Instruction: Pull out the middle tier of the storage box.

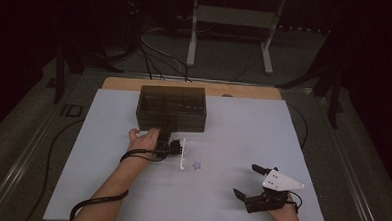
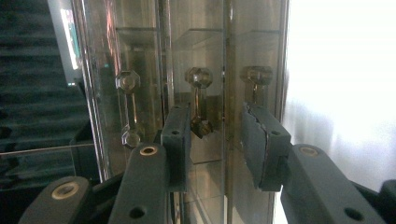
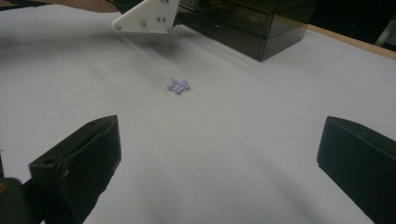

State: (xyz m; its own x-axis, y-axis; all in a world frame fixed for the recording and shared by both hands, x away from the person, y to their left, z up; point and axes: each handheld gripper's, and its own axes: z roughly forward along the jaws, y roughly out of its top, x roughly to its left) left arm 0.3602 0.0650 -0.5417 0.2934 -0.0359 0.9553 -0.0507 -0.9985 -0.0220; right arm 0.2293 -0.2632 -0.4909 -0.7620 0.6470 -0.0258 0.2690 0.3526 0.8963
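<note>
Desk (image 1: 220, 201) — white surface across the middle and lower part of the high view, with a wooden strip along its far edge.

Drawer box (image 1: 171, 108) — dark, see-through plastic, upper centre of the high view, near the desk's far edge. In the left gripper view its front fills the middle of the frame, with three clear knobbed handles (image 2: 199, 77) side by side behind the jaw tips.

Left gripper (image 1: 168, 139) — centre-left of the high view, held by the left hand (image 1: 142, 139), tips right at the front face of the box. In its own view the jaws stand apart with a narrow gap, one on each side of the middle handle; whether they touch it cannot be told.

Right gripper (image 1: 248, 181) — lower right of the high view, well apart from the box, a pale three-cornered plate on top. Its jaws are spread wide over bare desk, holding nothing.

Purple star-shaped piece (image 1: 197, 165) — small, flat on the desk, centre of the high view, between the two grippers; upper middle of the right gripper view (image 3: 178, 85), beyond the jaws.

White strip (image 1: 183, 154) — thin, lying on the desk just left of the purple piece.
</note>
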